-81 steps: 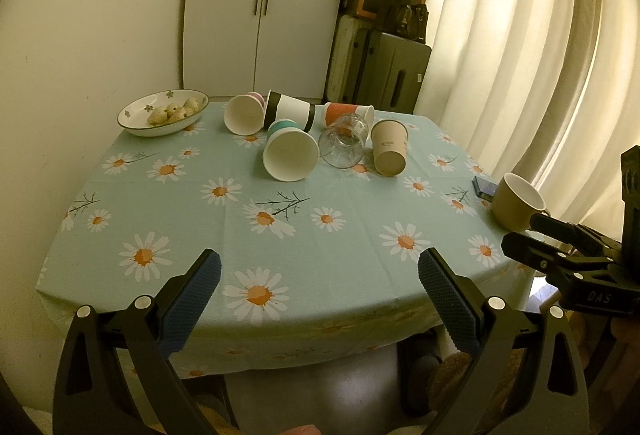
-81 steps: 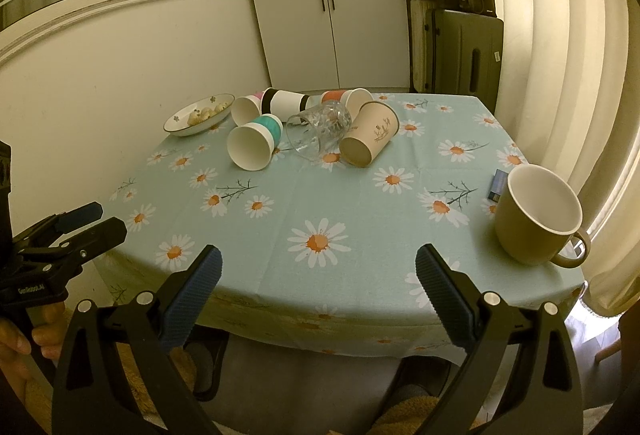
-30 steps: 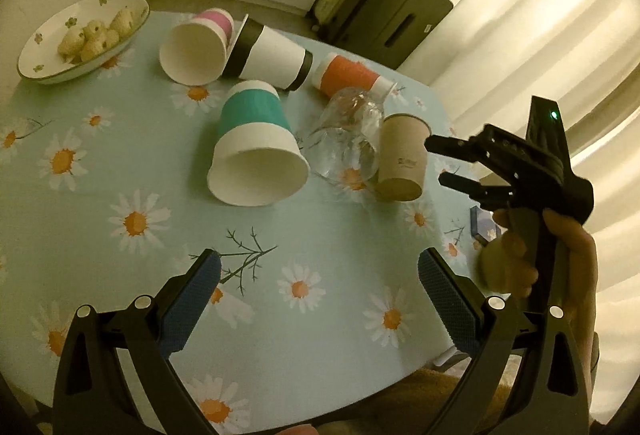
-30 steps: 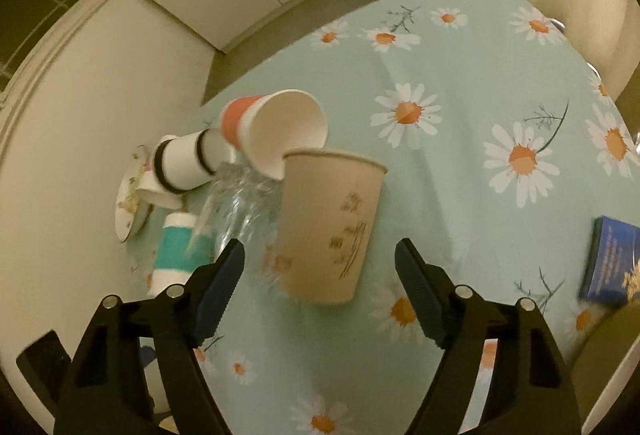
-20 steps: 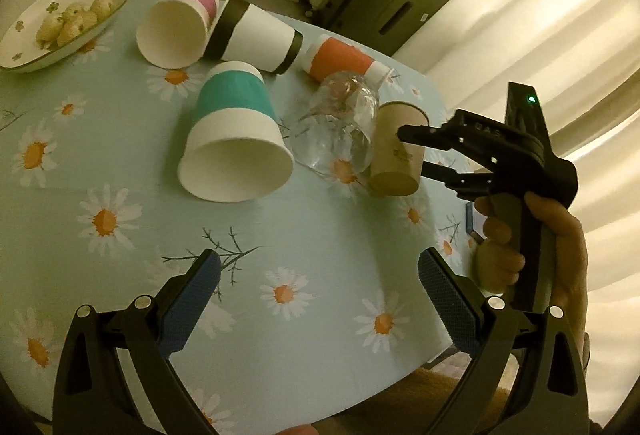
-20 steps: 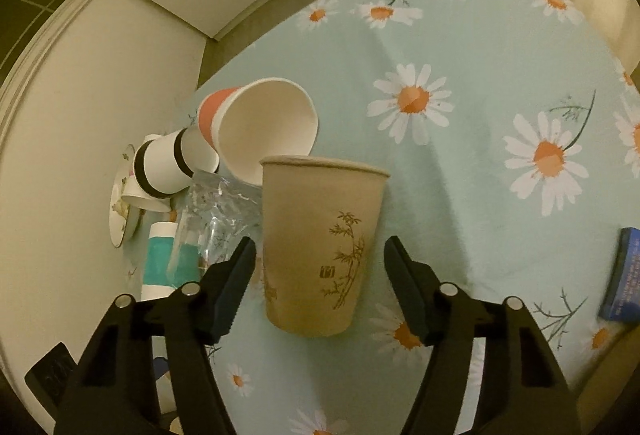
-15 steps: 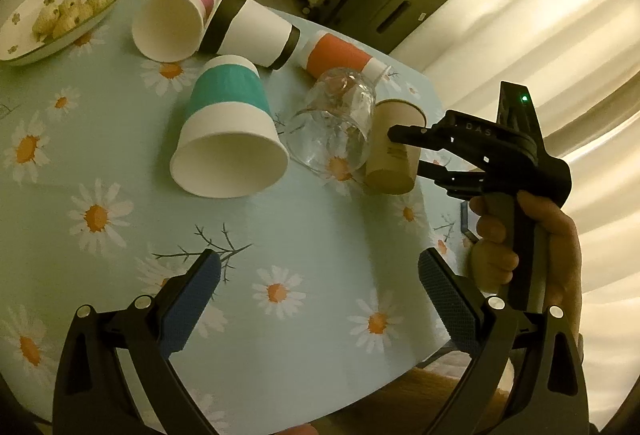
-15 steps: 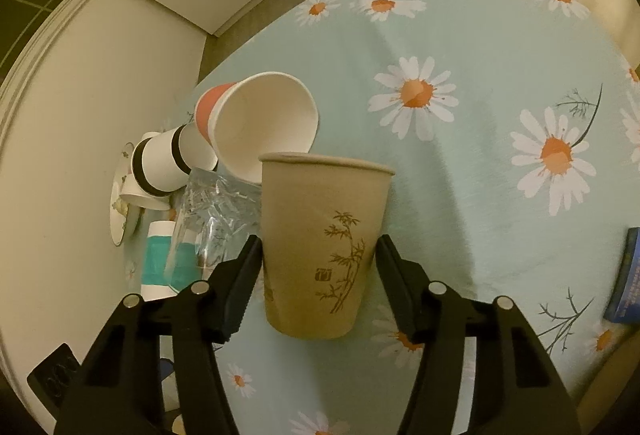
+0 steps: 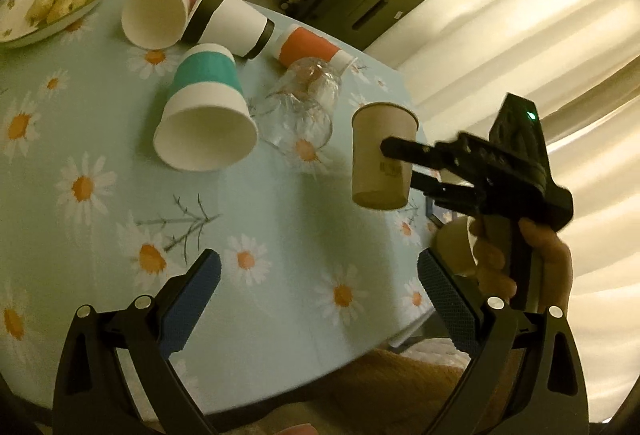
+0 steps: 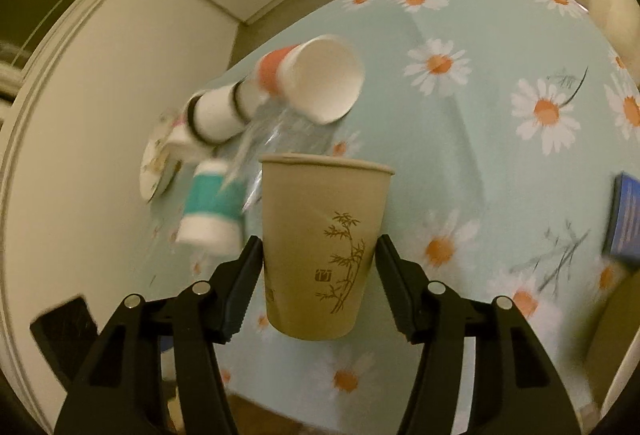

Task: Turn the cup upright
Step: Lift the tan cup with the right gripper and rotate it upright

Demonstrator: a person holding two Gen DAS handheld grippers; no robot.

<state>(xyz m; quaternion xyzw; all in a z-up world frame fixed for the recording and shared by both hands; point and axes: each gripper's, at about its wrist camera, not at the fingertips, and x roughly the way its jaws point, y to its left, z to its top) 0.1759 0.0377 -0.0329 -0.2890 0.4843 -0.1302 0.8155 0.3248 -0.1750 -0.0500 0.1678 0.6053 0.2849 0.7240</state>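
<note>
A tan paper cup with a bamboo print sits between the fingers of my right gripper, which is shut on its lower half. The cup is lifted off the table and stands roughly upright, rim up. In the left wrist view the same cup hangs in the air above the daisy tablecloth, held by the right gripper. My left gripper is open and empty, low over the table's near edge.
Lying on their sides on the table: a teal cup, a clear glass, an orange cup, a black-banded cup, a pink cup. A bowl of snacks is far left. A blue box lies right.
My right gripper closed on the tan cup lying on its side, then lifted it off the table and turned it rim up. My left gripper stayed open and drifted slightly.
</note>
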